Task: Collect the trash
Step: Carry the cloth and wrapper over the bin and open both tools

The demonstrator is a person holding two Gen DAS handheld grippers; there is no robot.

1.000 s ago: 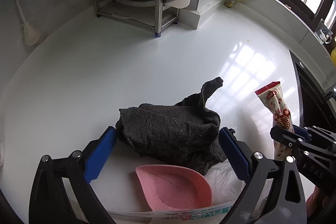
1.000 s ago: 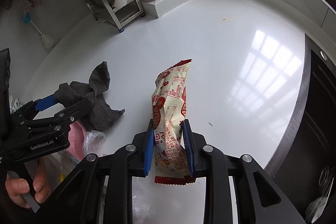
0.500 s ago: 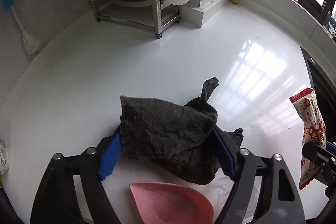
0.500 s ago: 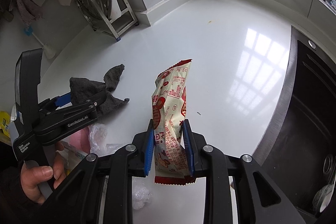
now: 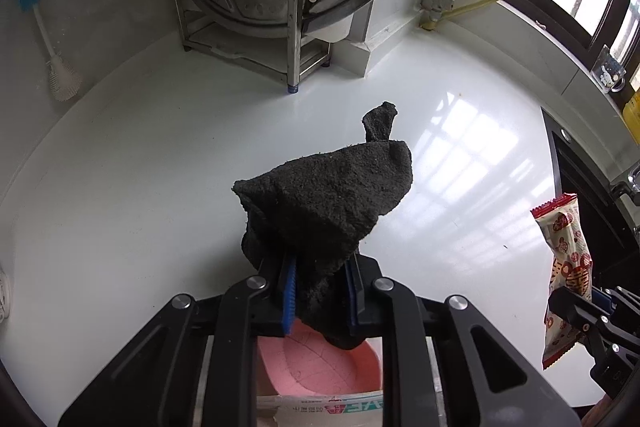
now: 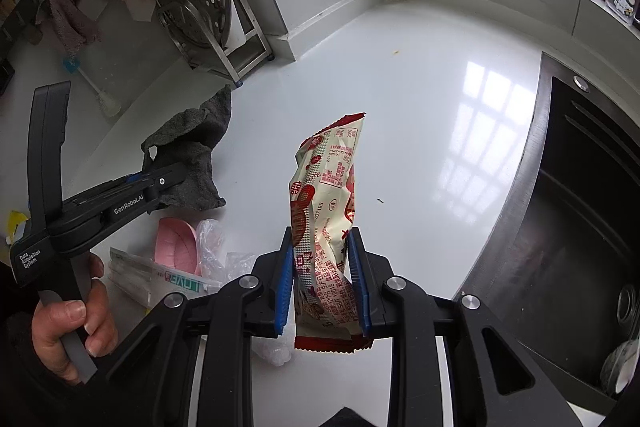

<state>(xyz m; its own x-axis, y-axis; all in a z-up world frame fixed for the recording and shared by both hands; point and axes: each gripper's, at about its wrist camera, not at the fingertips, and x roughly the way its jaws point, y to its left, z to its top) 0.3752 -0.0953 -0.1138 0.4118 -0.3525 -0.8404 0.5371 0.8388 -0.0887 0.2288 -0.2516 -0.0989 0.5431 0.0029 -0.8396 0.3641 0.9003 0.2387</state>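
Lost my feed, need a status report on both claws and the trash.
Left claw shut on dark rag. Right claw shut on snack wrapper, held upright. Plastic bag and pink dish on counter below.

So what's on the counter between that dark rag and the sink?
Mostly bare white counter, as the right wrist view shows; between the rag and sink hangs only the snack wrapper.

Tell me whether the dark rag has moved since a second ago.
Yes. The dark rag, then spread on the white counter beside the pink dish, is now bunched and lifted in the left gripper.

Steamer rack [image 5: 280, 19] probably blocks far counter [image 5: 168, 155]
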